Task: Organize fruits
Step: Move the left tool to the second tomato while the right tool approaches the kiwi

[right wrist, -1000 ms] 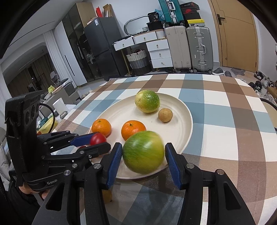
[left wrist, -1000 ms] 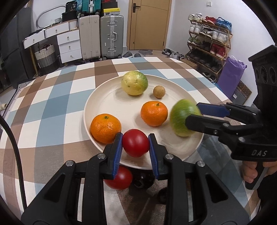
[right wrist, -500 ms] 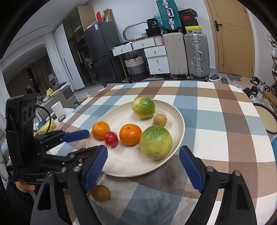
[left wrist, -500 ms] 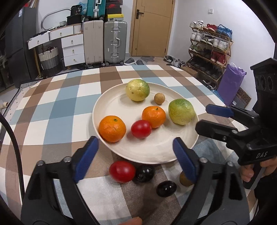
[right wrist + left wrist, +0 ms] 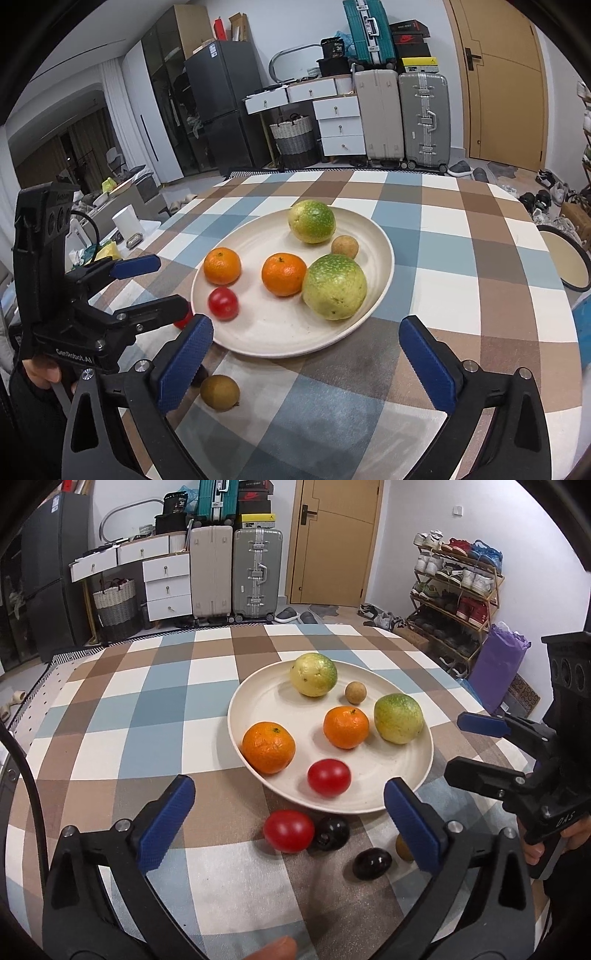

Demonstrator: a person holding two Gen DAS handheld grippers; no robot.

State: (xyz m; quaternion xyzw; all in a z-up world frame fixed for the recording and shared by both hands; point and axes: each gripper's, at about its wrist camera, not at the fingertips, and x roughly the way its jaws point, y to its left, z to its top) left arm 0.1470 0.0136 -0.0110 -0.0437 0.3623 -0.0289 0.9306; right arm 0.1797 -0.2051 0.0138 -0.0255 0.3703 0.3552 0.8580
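The left gripper [image 5: 288, 819] carries the raised words "GenRobot.AI" along its body in the right wrist view, and its jaws are opening, already spread wide with nothing held; between its blue pads lie only loose fruit on the checked tablecloth [image 5: 122, 716]. Those loose pieces, left to right, are a red tomato [image 5: 289, 830] touching a dark plum [image 5: 331, 833], a second dark plum [image 5: 371, 863] whose long axis runs roughly left-right, and a small brown fruit [image 5: 403, 847] half hidden by the gripper's right finger. Just beyond them sits the cream plate [image 5: 258, 686], its oval stretching left to right, holding an orange [image 5: 268, 747], a second tomato [image 5: 329, 777] near the front rim, another orange [image 5: 346, 727], a yellow-green fruit [image 5: 313, 674] at the back, a little tan ball of a fruit [image 5: 356, 693], and a larger green fruit [image 5: 398, 718] toward the right rim (none has a readable sticker). The right gripper [image 5: 306, 354] shows the letters "DAS" on its handle in the left wrist view; its jaws too are opening, wide and empty, just short of the plate's near edge.
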